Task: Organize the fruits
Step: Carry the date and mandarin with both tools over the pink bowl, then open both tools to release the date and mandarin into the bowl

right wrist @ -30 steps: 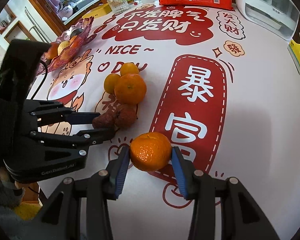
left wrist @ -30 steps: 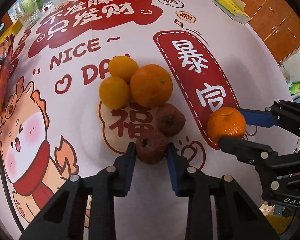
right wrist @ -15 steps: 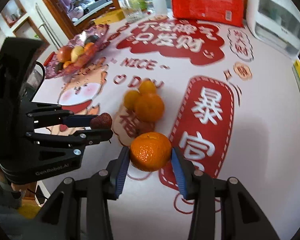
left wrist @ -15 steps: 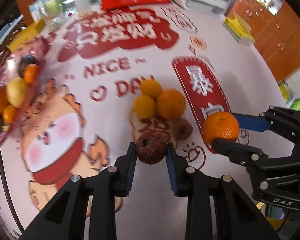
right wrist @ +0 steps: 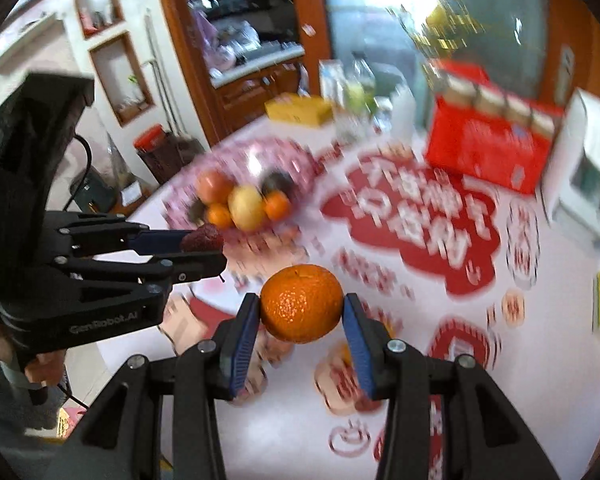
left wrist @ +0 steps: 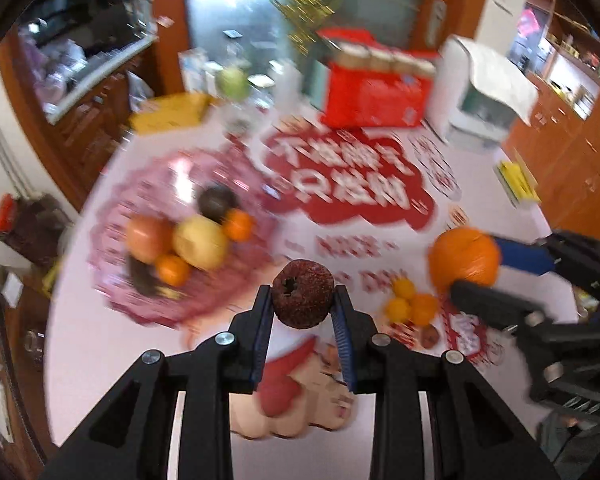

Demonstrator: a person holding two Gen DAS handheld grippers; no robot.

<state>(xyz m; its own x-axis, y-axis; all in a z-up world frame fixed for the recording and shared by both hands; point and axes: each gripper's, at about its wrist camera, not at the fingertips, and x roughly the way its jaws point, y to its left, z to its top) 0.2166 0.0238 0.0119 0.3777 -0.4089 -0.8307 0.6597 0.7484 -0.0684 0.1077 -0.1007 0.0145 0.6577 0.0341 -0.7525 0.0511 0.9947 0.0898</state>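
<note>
Fruit is what we are sorting, and most of it already sits in the pink bowl [left wrist: 147, 304] at the far left of the table [left wrist: 99, 344], heaped with an apple, a yellow fruit and small oranges. The background is blurred, so we cannot make out finer detail there.

Our right gripper [right wrist: 302, 314] is closed on an orange [right wrist: 302, 304], held in the air above the table with a blue pad against each side. We judge the orange firm and fairly light, with a pebbled skin that gives good grip; holding it across its widest part, as now, seems right.

Our left gripper [left wrist: 302, 306] is closed on a smaller dark red fruit [left wrist: 302, 294], rough and wrinkled, its stem hollow facing us. It sits at the very tips of the pads and, we judge, is light but possibly soft, so a gentle squeeze suits it. It is also in the air, just to the near right of the bowl.

A small pile [left wrist: 410, 306] of oranges remains on the table to the right, below and between the two grippers.
</note>
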